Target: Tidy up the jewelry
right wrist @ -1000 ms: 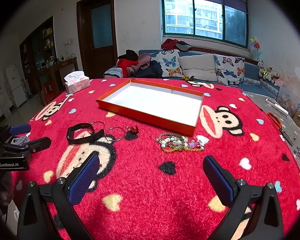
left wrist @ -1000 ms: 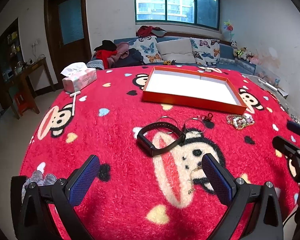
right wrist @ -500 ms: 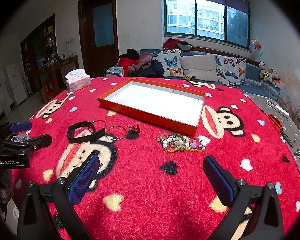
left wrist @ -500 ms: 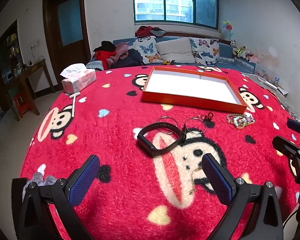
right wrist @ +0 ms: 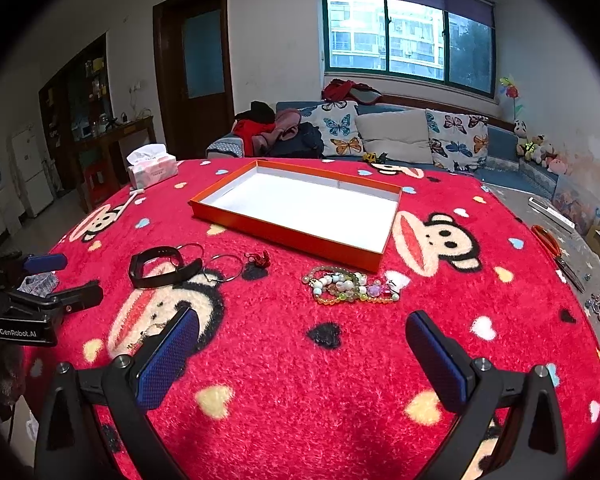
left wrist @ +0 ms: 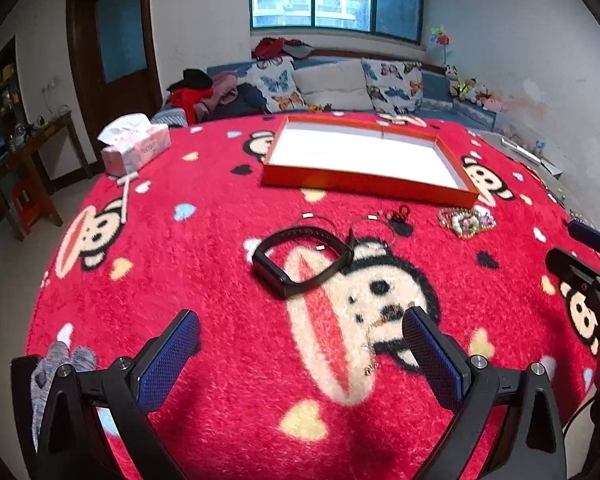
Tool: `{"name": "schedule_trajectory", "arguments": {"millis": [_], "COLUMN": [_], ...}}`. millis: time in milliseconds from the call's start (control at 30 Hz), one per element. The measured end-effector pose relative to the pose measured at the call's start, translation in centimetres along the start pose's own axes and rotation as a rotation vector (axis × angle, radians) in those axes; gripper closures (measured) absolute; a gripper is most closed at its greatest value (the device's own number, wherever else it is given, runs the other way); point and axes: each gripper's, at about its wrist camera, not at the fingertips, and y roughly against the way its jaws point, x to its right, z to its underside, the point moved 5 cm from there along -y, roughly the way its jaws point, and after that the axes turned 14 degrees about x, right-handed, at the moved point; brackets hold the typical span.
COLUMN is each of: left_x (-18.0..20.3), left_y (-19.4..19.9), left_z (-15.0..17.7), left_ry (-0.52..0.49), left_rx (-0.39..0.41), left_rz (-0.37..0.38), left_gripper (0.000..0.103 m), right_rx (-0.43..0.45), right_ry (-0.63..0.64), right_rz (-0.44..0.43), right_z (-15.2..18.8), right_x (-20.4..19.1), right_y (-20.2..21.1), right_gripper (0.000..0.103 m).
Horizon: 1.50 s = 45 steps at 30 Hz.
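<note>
I have my left claw (left wrist: 296, 334) and right claw (right wrist: 302, 332) both spread wide, gripping nothing, above the red table (right wrist: 340, 360). The black wristband (left wrist: 302, 260) lies ahead of the left claw, the beaded bracelets (right wrist: 350, 286) ahead of the right. Both sit just short of the orange tray (right wrist: 284, 236).
</note>
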Motion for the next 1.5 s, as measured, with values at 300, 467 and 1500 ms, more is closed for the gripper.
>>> {"name": "schedule_trajectory", "arguments": {"millis": [300,467,1500], "left_x": [2.0,3.8,9.8], "left_y": [-1.6,-2.8,-8.7], "left_z": [0.1,-0.1,1.6], "left_ry": [-0.057,-0.116,-0.307], "left_rx": [-0.021,-0.034,-0.173], "left_rz": [0.076,0.144,0.425], "left_gripper": [0.006,0.011,0.060], "right_rx": [-0.013,-0.032,-0.116], "right_ry": [-0.013,-0.023,-0.103], "right_rz": [-0.014,-0.023,-0.047], "right_z": [0.4,1.1,2.8], "right_x": [0.8,1.2,3.6], "right_y": [-0.1,-0.8,-3.8], "right_gripper": [0.000,0.000,0.000]}}
